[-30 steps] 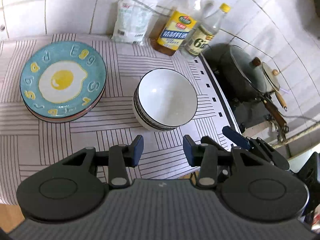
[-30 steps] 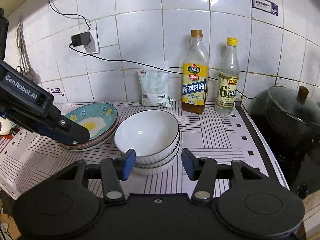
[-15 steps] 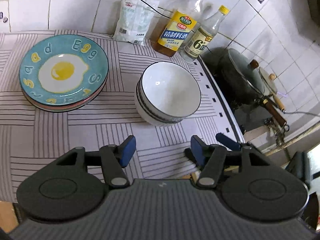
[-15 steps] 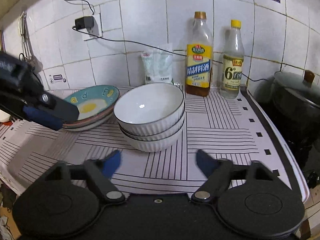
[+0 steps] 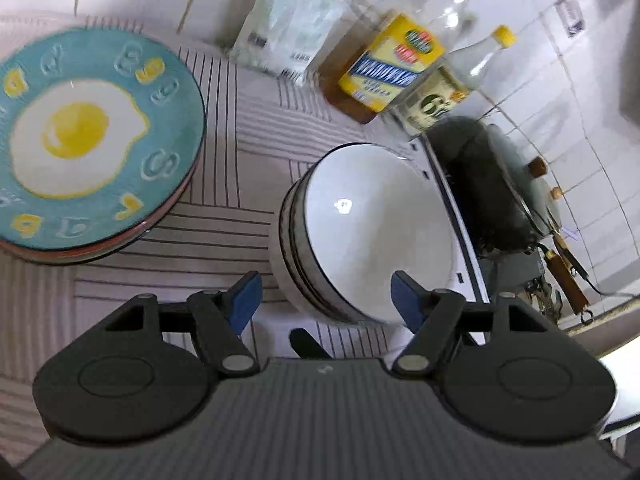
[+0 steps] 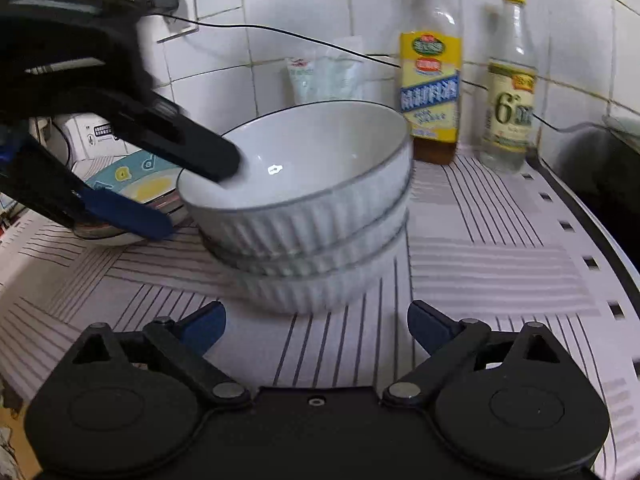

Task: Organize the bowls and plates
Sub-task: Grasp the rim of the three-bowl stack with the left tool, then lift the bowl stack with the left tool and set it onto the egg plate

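The left gripper (image 5: 326, 300) has its fingers apart and still widening; its blue-tipped fingers (image 5: 245, 298) straddle the near left rim of the stack of bowls (image 5: 372, 232), one finger over the inside of the top bowl, the other outside the rim, and the pads do not press on it. In the right wrist view the same gripper (image 6: 192, 196) reaches in from the left, its upper finger over the bowl's hollow, its lower one beside the wall. The right gripper (image 6: 316, 326) is also spreading, nothing between its fingers; it hangs just short of the lowest bowl of the stack of bowls (image 6: 304, 216).

The bowls, white and ribbed with dark rims, stand nested near the middle of the worktop (image 5: 224, 224), which wears a striped cover. Left of them, close by, lies the stack of plates (image 5: 92, 140), the top one turquoise with a fried egg. Along the back edge stand a white packet (image 5: 288, 20) and two bottles (image 6: 430, 72), and at the right edge a dark lidded pot (image 5: 488, 188).
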